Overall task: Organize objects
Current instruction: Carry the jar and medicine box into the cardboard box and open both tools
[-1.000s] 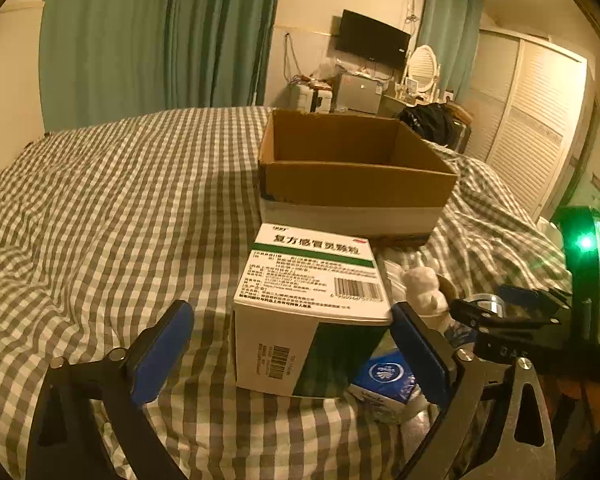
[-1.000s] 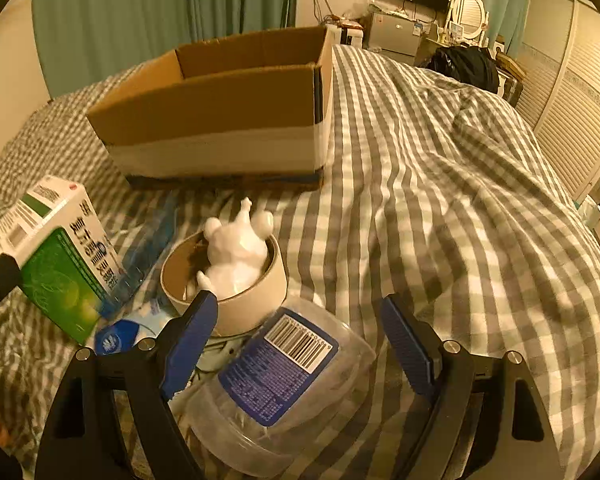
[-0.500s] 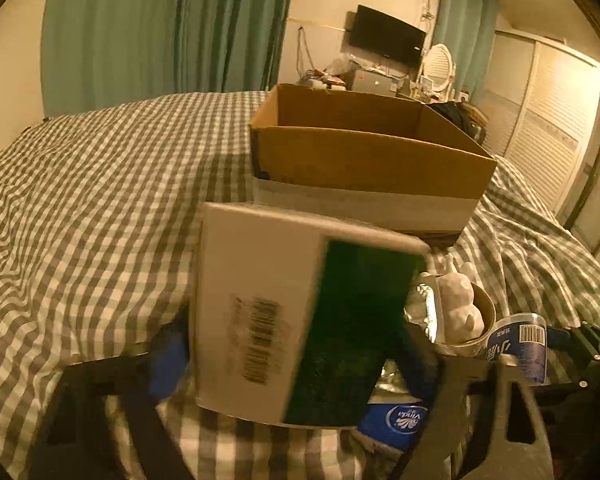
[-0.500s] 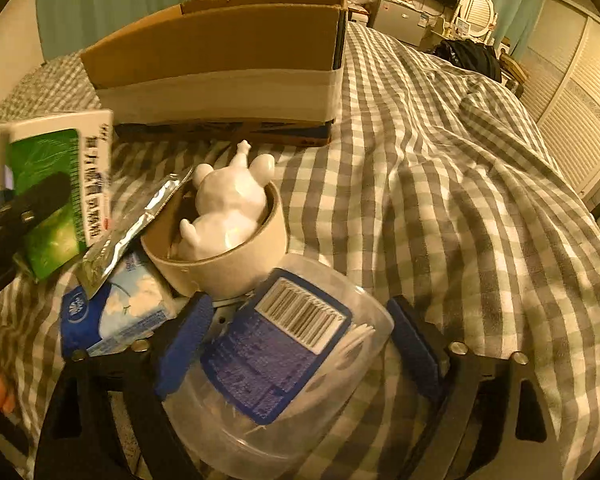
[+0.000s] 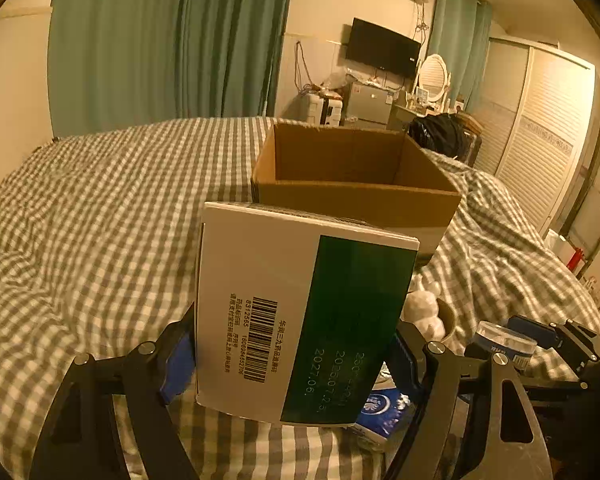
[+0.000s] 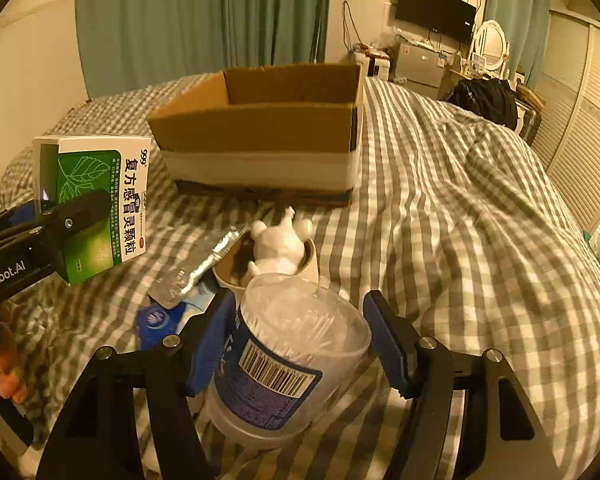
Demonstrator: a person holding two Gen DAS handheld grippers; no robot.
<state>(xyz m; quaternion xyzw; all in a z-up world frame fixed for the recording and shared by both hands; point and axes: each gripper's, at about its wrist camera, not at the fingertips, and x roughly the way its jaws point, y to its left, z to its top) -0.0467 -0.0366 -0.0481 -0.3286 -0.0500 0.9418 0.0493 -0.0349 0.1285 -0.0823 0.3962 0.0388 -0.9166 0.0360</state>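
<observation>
My left gripper [image 5: 292, 360] is shut on a white and green medicine box [image 5: 300, 312], held up off the bed with its barcode end toward the camera. The right wrist view shows that box [image 6: 96, 200] at the left, clamped in the left gripper [image 6: 60, 220]. My right gripper [image 6: 300, 344] is shut on a clear plastic jar [image 6: 292, 360] with a blue label, tilted nearly upright. The jar [image 5: 504, 340] also shows at the lower right of the left wrist view. An open cardboard box [image 5: 356, 200] [image 6: 256, 132] stands on the bed beyond both grippers, nothing visible inside.
On the checked duvet [image 6: 460, 240] sit a bowl [image 6: 310, 256] holding a white figurine [image 6: 278, 240], a foil sachet [image 6: 204, 268] and a blue tissue pack [image 6: 160, 320]. A black bag [image 6: 488, 100] and louvred wardrobe doors [image 5: 540, 140] are at the right. A hand [image 6: 4, 364] holds the left gripper's handle.
The left gripper closed on the medicine box and lifted it off the bed. The right gripper closed on the jar, which lay on its side, and raised it nearly upright.
</observation>
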